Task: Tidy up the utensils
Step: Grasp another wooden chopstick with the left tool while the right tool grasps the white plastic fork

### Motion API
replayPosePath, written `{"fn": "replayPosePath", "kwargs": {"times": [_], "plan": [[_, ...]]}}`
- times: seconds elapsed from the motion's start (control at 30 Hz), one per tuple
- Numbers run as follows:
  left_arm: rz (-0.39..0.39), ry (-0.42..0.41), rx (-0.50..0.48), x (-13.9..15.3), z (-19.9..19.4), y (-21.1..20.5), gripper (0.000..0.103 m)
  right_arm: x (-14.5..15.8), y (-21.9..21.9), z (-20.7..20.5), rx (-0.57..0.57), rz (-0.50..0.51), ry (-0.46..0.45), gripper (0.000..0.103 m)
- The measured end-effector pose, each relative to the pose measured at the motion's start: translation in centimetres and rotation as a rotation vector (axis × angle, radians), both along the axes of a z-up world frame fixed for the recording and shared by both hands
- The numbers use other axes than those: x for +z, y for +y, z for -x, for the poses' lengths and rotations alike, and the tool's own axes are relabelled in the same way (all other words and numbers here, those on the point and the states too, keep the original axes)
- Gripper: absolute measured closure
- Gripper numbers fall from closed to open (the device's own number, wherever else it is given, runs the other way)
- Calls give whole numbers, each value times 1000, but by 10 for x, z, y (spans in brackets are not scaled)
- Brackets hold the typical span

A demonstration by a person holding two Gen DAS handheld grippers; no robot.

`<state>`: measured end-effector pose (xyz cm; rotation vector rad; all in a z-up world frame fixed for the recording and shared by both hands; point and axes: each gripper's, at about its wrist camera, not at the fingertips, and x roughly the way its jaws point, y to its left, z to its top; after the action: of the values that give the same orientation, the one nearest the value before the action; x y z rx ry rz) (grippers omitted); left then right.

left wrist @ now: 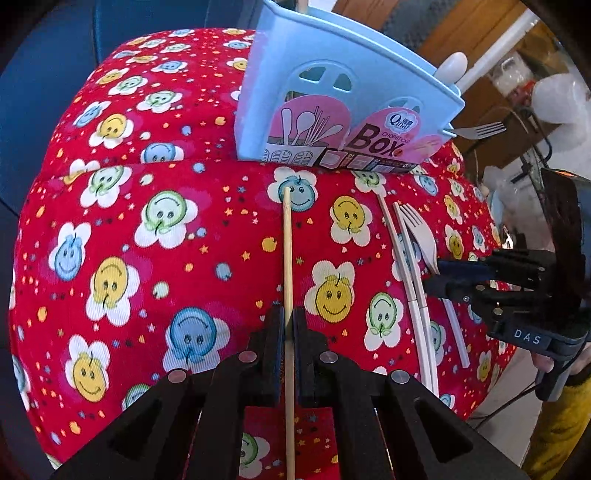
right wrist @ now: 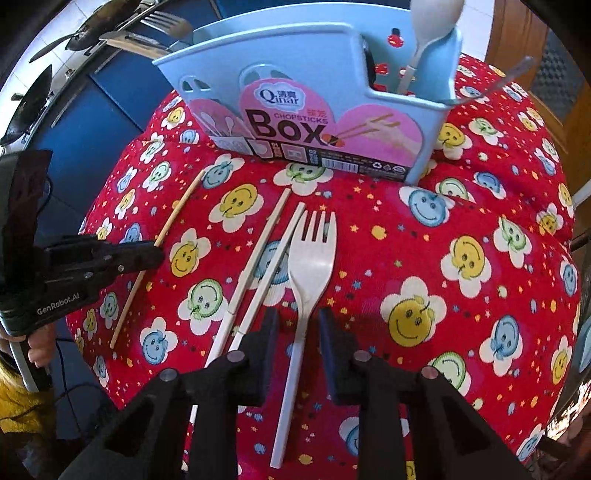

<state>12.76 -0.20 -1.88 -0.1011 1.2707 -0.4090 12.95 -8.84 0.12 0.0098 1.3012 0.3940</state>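
Note:
A light blue chopsticks box (left wrist: 332, 88) (right wrist: 314, 92) stands at the far side of the red smiley-print cloth (left wrist: 147, 240) (right wrist: 443, 277). It holds a white spoon (right wrist: 432, 26) and a metal fork (left wrist: 480, 130). My left gripper (left wrist: 289, 321) is shut on a wooden chopstick (left wrist: 287, 240) that lies on the cloth; it also shows in the right wrist view (right wrist: 173, 221). My right gripper (right wrist: 297, 317) is open, its fingers on either side of a white plastic fork's (right wrist: 312, 254) handle. Two white chopsticks (right wrist: 258, 266) (left wrist: 406, 266) lie just left of that fork.
The cloth covers a rounded table that drops off on all sides. Blue cabinets (left wrist: 44, 74) stand behind on the left. Pans (right wrist: 29, 107) hang at the upper left of the right wrist view. Wooden furniture (left wrist: 461, 29) stands at the right.

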Motion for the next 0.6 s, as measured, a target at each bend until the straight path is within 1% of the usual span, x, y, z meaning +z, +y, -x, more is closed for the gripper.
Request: {"fn": "replayPosePath", "kwargs": {"times": [0.1,0.17,0.27,0.33,0.43,0.5,0.6], "plan": [[-10,8,-16,1,-4,-3,99,0,0,0,10,11,-7,83],[-13,9,-20,2,-6,-3,99,-1,-1,0,9,20,-22,91],[-6,-16,-14,2,-4,-2,99,-2,-6,1,-10,-7,-43,94],[12,-48,-8,3,2,-1,99,-2,-9,4,-20,-28,-68,94],[62,-128,-10,9,16,0,99,-2,-18,13,-52,-83,-115,94],[117,-189,2,17,28,2,99,0,-25,18,-77,-125,-145,94],[160,-287,20,29,41,1,99,5,-38,30,-120,-190,-218,94]]}}
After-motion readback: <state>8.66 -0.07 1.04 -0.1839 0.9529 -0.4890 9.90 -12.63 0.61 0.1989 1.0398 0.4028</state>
